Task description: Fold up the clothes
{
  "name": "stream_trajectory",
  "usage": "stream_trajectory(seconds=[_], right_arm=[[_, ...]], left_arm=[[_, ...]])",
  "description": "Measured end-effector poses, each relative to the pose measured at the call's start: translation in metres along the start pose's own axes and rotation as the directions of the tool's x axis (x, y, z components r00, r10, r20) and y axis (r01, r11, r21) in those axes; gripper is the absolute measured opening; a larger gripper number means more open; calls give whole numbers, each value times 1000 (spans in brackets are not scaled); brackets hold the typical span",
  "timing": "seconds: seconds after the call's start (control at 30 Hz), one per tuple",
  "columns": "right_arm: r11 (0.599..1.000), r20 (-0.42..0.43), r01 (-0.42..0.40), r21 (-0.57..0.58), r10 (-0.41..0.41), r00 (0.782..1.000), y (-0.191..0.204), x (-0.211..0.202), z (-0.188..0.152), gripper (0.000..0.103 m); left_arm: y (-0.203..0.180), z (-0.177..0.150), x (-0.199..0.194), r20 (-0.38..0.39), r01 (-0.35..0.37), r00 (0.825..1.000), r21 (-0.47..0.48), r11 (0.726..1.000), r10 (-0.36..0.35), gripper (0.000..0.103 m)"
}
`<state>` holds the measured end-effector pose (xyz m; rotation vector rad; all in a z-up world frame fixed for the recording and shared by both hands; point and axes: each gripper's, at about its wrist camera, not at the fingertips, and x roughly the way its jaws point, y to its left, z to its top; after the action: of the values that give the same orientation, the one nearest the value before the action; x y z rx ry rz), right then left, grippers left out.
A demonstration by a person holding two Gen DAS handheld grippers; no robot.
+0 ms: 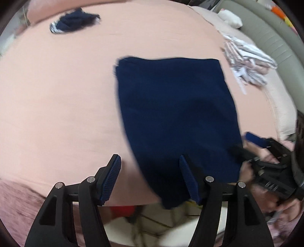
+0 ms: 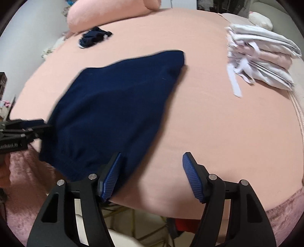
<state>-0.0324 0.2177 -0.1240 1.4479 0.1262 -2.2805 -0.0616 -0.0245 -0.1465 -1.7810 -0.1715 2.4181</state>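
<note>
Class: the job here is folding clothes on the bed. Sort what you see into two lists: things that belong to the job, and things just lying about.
Part of the job:
navy garment, spread flat
crumpled navy garment, unfolded
stack of folded clothes
left gripper, open
right gripper, open

Lying about:
pink pillow
white bundle
bedsheet

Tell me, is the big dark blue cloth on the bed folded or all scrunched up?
Folded, it seems. The navy garment lies flat as a tidy rectangle with straight edges on the pink bed, unlike the crumpled dark clothes farther back.

I see my peach bedsheet (image 2: 218, 123), a pink pillow (image 2: 98, 17) at its far edge, and a mauve blanket (image 2: 24, 180) nearest me.
</note>
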Motion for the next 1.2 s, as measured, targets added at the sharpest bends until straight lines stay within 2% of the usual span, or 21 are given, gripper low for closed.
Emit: stream_trajectory(seconds=[0.03, 0.1, 0.13, 0.2, 0.27, 0.33, 0.43, 0.5, 0.57, 0.63, 0.67, 0.7, 0.8, 0.97, 1.03, 1.1, 1.2], right_arm=[[1000, -7, -7, -16, 7, 1000, 10, -1, -8, 66], [998, -39, 9, -60, -11, 999, 18, 7, -17, 65], [996, -55, 36, -84, -41, 998, 19, 11, -21, 65], [996, -52, 61, -70, -65, 997, 11, 6, -25, 66], [996, -43, 76, -49, -78, 996, 2, -2, -28, 67], [1000, -21, 23, -2, -23, 1000, -6, -13, -33, 67], [995, -21, -86, 50, 87, 996, -11, -18, -38, 67], [991, -33, -125, 45, 127, 991, -9, -25, -52, 67], [992, -54, -122, 31, 124, 991, -18, -30, -72, 67], [991, -76, -132, 22, 134, 988, -19, -31, -76, 61], [989, -81, -146, 22, 148, 986, -15, -27, -71, 58], [987, -87, -161, 22, 162, 983, -12, -23, -66, 55], [979, -97, -204, 25, 205, 974, -6, -21, -70, 54], [972, -99, -232, -38, 227, 969, 12, -17, -64, 54], [979, -119, -191, -75, 181, 976, 19, 5, -52, 50], [979, -121, -183, -84, 173, 978, 20, 5, -52, 44], [980, -120, -178, -91, 167, 979, 20, 3, -53, 37]], left_arm=[[-1, 0, 6, -13, 2, 1000, -1, 1000, -2, 65], [-5, -5, 13, -37, -62, 997, 22, 998, 62, 65], [-1, -3, 12, -39, -44, 998, 2, 999, 44, 65], [8, 1, 8, -49, -61, 997, -42, 997, 59, 63], [24, 3, -1, -56, 29, 998, -150, 988, -37, 57], [30, 0, -9, -42, 148, 986, -196, 969, -159, 55], [23, -11, -8, -56, 142, 987, -174, 974, -154, 55], [22, -20, 1, -72, 157, 982, -195, 968, -173, 56], [28, -23, 8, -54, 177, 980, -222, 959, -193, 56], [33, -16, 8, -49, 193, 977, -229, 954, -209, 55], [31, -19, 8, -36, 222, 971, -231, 947, -237, 51], [33, -18, 7, -15, 295, 951, -246, 923, -307, 48], [40, -10, 19, -18, 323, 940, -267, 908, -340, 48], [43, 5, 32, -16, 351, 930, -261, 899, -368, 48], [40, 2, 33, -10, 350, 931, -264, 899, -365, 46], [29, -11, 26, -4, 346, 933, -255, 903, -359, 39], [20, -21, 17, -2, 338, 937, -260, 905, -350, 36]])
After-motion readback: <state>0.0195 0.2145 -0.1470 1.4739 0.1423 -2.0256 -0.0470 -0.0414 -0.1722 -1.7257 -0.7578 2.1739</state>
